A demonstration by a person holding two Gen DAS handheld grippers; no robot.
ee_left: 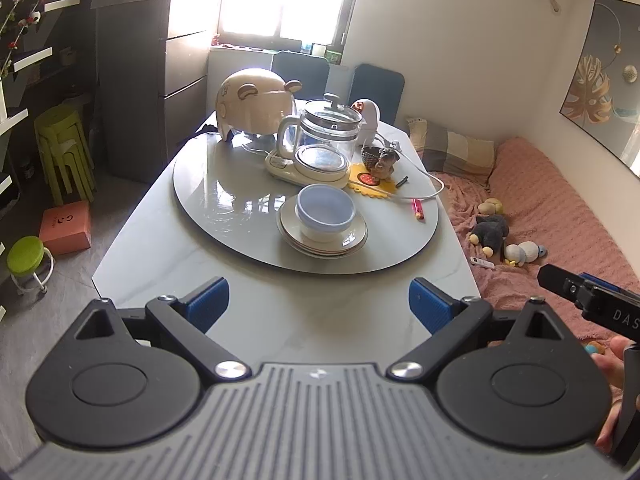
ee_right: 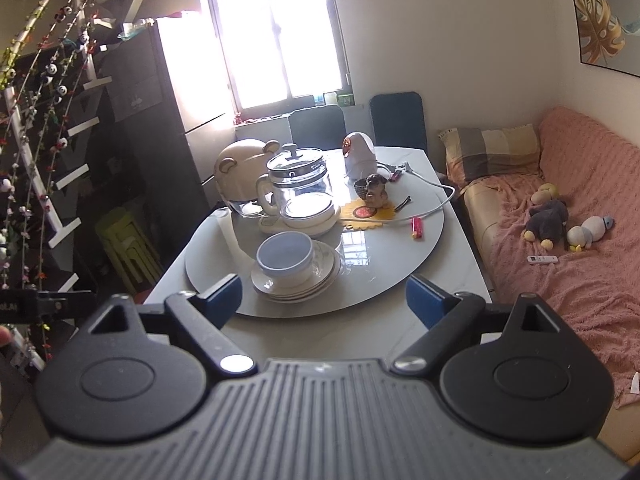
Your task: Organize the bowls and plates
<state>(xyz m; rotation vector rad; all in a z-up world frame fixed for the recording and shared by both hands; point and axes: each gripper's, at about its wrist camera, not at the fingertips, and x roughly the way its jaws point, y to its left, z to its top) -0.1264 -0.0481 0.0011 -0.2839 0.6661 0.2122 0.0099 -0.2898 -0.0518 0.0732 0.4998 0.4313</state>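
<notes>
A pale blue bowl (ee_left: pixel 325 212) sits on a stack of cream plates (ee_left: pixel 348 242) on the grey turntable (ee_left: pixel 208 184) of the white table. In the right wrist view the bowl (ee_right: pixel 285 257) and plates (ee_right: pixel 320 276) lie just beyond the left finger. My left gripper (ee_left: pixel 319 304) is open and empty, held back over the table's near edge. My right gripper (ee_right: pixel 324 300) is open and empty, hovering near the turntable's front rim. The right gripper's body shows at the right edge of the left wrist view (ee_left: pixel 592 300).
On the turntable stand a glass kettle on its base (ee_left: pixel 320 140), a cream bear-shaped helmet (ee_left: pixel 252 100), a white egg-shaped device (ee_left: pixel 366 118), a figurine (ee_left: pixel 382 160), a yellow mat, a cable and a lighter (ee_left: pixel 419 209). A pink sofa with plush toys (ee_left: pixel 496 232) lies right; green stools (ee_left: pixel 64 148) left.
</notes>
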